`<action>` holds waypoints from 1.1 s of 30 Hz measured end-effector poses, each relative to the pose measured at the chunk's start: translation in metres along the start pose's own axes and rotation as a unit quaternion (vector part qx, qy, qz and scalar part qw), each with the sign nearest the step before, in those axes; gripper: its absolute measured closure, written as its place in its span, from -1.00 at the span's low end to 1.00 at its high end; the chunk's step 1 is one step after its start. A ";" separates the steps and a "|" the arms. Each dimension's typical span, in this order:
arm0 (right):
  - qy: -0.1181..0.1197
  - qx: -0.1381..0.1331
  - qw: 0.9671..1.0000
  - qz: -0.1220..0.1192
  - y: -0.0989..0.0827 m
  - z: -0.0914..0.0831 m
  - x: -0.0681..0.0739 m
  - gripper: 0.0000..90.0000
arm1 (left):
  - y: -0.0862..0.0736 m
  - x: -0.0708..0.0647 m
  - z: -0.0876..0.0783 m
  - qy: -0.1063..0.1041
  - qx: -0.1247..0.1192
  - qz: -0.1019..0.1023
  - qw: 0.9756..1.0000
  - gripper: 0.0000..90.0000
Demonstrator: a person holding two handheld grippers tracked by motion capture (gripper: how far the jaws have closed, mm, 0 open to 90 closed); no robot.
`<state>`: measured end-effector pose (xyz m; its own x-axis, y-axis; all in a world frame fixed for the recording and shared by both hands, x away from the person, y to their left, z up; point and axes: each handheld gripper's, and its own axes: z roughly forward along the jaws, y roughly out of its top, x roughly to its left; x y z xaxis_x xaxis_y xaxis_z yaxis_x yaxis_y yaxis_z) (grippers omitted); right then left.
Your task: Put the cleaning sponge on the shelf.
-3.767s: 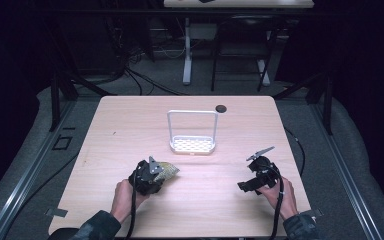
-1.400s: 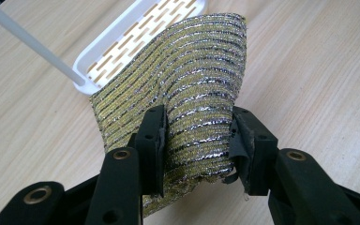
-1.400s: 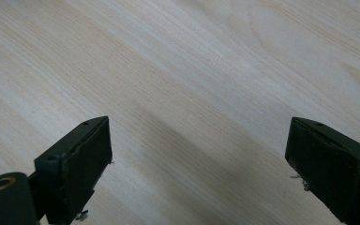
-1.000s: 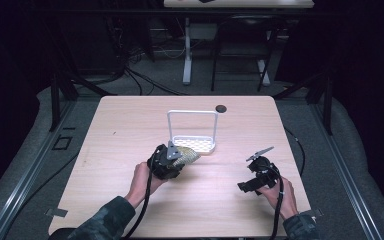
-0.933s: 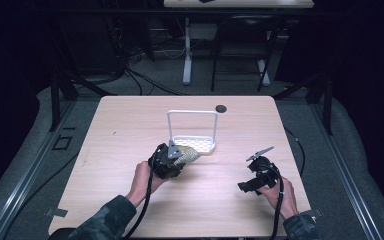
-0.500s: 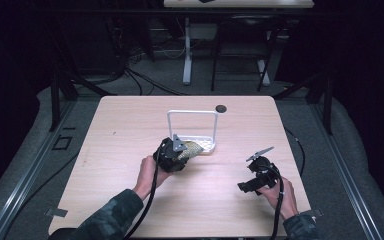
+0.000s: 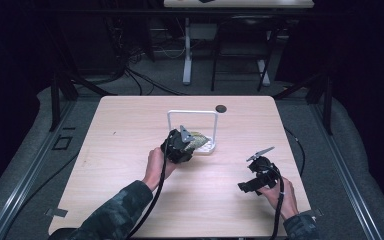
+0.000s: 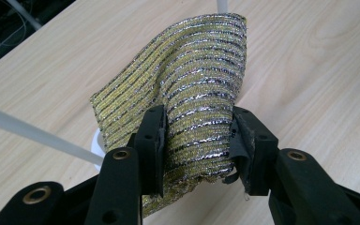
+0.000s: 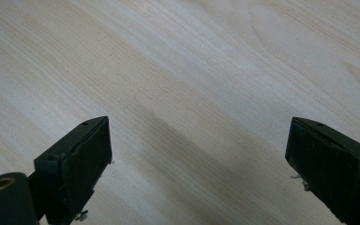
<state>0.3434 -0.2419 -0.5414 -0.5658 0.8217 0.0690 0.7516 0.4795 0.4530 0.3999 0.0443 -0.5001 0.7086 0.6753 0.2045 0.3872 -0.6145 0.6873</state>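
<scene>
I have my left gripper (image 7: 186,145) clamped on a scrubbing cloth (image 8: 187,89), a ribbed piece striped in yellow and silver. In the left gripper view both black pads press into the lower part of the cloth from either side, so that it bunches between them and its upper part fans out above the jaws. From the high view I see the cloth (image 7: 198,139) held up off the table (image 7: 130,125), right at the front of the small white rack (image 7: 192,114), under its upright frame and over the near edge of its perforated base. I cannot tell whether the cloth touches the base. In the left gripper view a white bar of the rack crosses behind the cloth at the left, and a bit of the white base peeks out below the cloth's left edge.

My right gripper (image 7: 254,182) sits well apart from all this, low over the near right part of the table, with my hand wrapped round it. In the right gripper view its jaws stand wide apart with bare wood grain between them, gripping nothing.

A small dark disc (image 7: 221,108) lies on the far side of the table, just behind the rack.
</scene>
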 end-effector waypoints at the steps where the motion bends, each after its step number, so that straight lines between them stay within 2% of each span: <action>1: 0.000 -0.001 1.000 -0.004 0.000 0.000 0.000 -0.85 | 0.002 0.000 0.001 0.003 -0.001 0.000 1.000 0.31; 7: 0.002 0.002 1.000 -0.002 0.000 0.000 0.000 -0.85 | 0.009 -0.002 0.008 0.011 0.003 0.002 1.000 0.31; 11: 0.000 0.002 1.000 -0.003 -0.001 0.000 -0.001 -0.84 | 0.014 -0.001 0.014 0.021 0.009 -0.011 1.000 0.31; 22: 0.002 -0.003 1.000 -0.003 -0.001 0.000 -0.001 -0.84 | 0.020 0.004 0.026 0.039 0.014 -0.027 0.999 0.30; 28: 0.002 0.000 1.000 -0.003 -0.001 0.000 -0.002 -0.84 | 0.022 0.003 0.034 0.043 0.019 -0.021 0.999 0.30; 33: 0.002 -0.001 1.000 -0.001 -0.001 0.000 -0.001 -0.84 | 0.021 0.002 0.040 0.043 0.022 -0.024 0.999 0.29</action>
<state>0.3433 -0.2436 -0.5422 -0.5691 0.8191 0.0724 0.7499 0.4809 0.4542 0.4328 0.0165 -0.5135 0.6364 0.7355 0.2324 0.4465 -0.5970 0.6665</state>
